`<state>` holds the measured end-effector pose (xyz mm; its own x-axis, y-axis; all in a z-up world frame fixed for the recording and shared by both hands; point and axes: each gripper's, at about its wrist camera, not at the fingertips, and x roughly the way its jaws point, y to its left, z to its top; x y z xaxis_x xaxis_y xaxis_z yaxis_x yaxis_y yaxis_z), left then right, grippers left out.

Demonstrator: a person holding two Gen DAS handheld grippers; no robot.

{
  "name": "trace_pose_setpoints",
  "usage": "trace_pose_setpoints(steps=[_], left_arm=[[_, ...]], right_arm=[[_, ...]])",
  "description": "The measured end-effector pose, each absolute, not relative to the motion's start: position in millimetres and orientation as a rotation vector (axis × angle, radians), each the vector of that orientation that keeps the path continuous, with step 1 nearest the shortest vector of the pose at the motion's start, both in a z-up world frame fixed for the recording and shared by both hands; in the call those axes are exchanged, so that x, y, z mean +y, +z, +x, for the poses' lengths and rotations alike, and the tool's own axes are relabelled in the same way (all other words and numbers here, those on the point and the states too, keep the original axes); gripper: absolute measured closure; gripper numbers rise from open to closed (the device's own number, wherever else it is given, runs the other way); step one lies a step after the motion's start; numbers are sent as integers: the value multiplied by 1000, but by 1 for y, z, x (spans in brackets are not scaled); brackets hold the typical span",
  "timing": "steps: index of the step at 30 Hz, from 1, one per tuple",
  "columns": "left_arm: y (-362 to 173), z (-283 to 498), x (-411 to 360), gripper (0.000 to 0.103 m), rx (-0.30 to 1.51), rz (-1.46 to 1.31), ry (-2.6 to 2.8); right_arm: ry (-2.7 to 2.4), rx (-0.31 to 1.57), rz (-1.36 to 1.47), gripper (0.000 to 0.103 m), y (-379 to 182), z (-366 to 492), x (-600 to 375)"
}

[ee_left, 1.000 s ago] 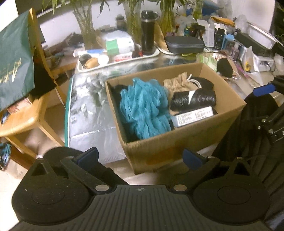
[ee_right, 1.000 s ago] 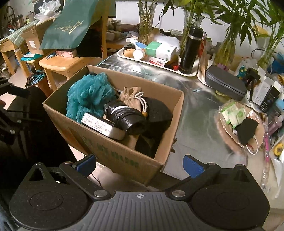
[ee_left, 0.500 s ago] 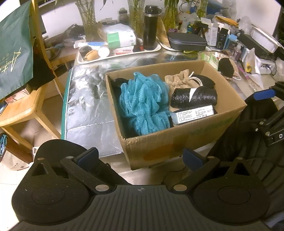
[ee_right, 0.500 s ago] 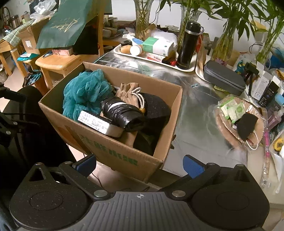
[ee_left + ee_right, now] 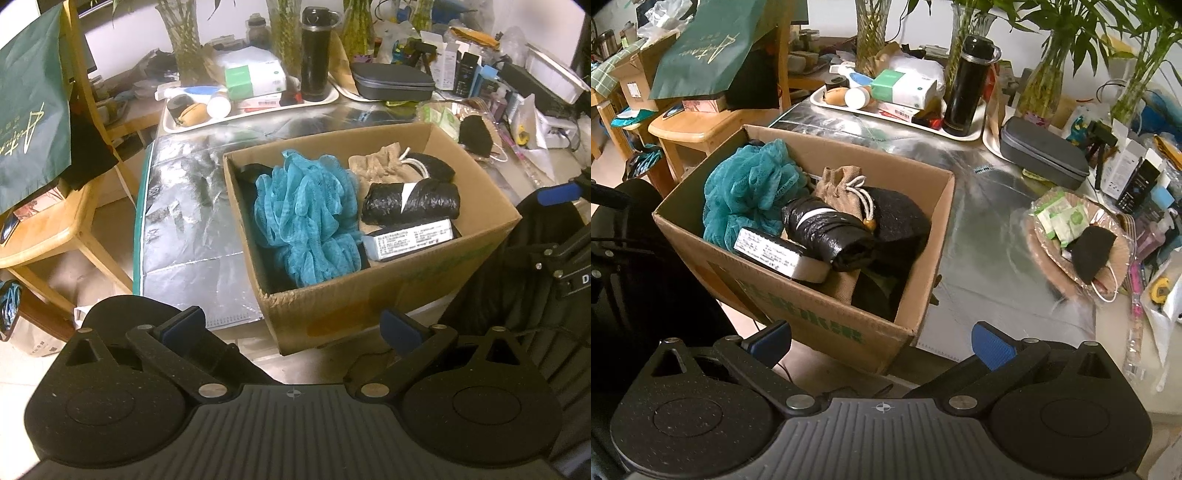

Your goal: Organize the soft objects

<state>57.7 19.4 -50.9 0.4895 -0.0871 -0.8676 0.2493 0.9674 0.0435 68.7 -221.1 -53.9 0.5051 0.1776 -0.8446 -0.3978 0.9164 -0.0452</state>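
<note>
An open cardboard box (image 5: 373, 302) (image 5: 820, 325) stands at the near edge of a foil-covered table (image 5: 184, 221). Inside lie a teal mesh bath pouf (image 5: 306, 218) (image 5: 746, 188), a tan drawstring pouch (image 5: 382, 166) (image 5: 842, 188), a black plastic roll (image 5: 410, 201) (image 5: 827, 229), a black cloth (image 5: 901, 221) and a white labelled pack (image 5: 413, 238) (image 5: 775, 254). My left gripper (image 5: 291, 326) is open and empty, in front of the box's near left corner. My right gripper (image 5: 879, 343) is open and empty, in front of the box's near right corner.
A white tray (image 5: 897, 114) with a tissue pack and a black flask (image 5: 967, 85) sits at the table's back. A grey case (image 5: 1045, 155), a basket with a black mask (image 5: 1089, 251), vases and clutter lie right. A wooden chair (image 5: 40, 221) stands left.
Both grippers have drawn back and up a little from the box, so it sits slightly lower and farther in each view. Nothing in the box has moved.
</note>
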Motion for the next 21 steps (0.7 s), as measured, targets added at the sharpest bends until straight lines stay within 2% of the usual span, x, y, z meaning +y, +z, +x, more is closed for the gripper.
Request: trace_pose_setpoints(steps=[21], left_arm=[[-51, 62, 17, 0, 1047, 196, -174]], right_arm=[[305, 1012, -269, 0, -59, 68, -223]])
